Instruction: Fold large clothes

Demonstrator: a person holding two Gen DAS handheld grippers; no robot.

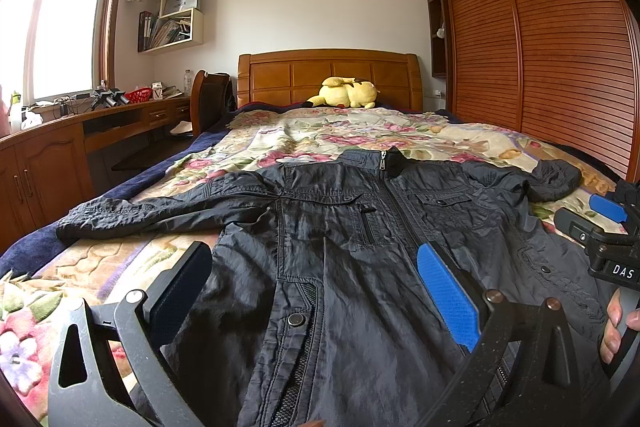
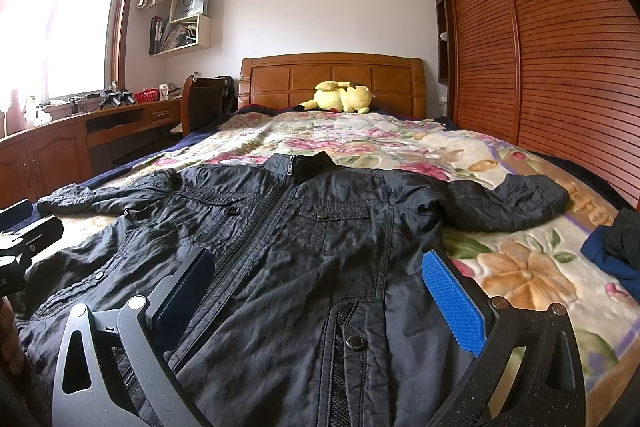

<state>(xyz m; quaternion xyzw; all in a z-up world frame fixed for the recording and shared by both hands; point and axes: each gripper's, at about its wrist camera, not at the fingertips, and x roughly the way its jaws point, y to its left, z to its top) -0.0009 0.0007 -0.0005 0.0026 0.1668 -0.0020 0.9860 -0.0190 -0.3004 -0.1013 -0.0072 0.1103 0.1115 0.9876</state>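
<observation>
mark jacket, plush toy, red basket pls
jacket (image 2: 304,247): right wrist view, on the chest panel beside the zipper.
plush toy (image 2: 340,98): right wrist view, on its yellow body.
red basket (image 1: 139,94): left wrist view, on its side wall, on the desk.

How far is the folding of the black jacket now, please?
Done: the black jacket lies spread flat, front up and zipped, on the floral bedspread. In hand: nothing; the left gripper and right gripper hover open above its lower part. Left: every fold, since both sleeves lie unfolded.
</observation>
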